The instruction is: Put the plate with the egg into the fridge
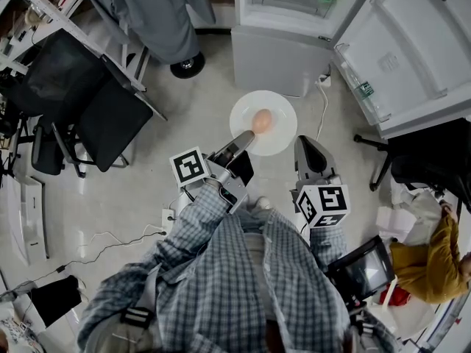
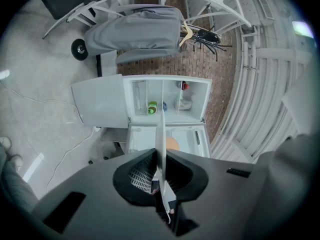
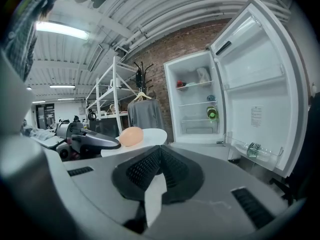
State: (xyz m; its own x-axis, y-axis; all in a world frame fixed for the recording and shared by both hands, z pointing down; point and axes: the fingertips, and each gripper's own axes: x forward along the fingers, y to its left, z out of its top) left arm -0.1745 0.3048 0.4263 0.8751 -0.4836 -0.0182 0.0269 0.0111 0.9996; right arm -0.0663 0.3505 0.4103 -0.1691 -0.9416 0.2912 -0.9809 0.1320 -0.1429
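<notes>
My left gripper (image 1: 246,137) jaws clamp the plate (image 1: 284,134) carrying the egg (image 1: 261,120) before the open fridge (image 1: 280,57); my right gripper (image 1: 306,145) jaws sit closed, empty.

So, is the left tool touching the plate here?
Touching. In the left gripper view the plate runs edge-on between the jaws of the left tool, which are clamped on its rim.

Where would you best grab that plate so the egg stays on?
By the thin rim of the plate, coming in level from the side, one jaw above, one below. It is flat and the egg lies in its middle. The left gripper holds the near rim this way.
</notes>
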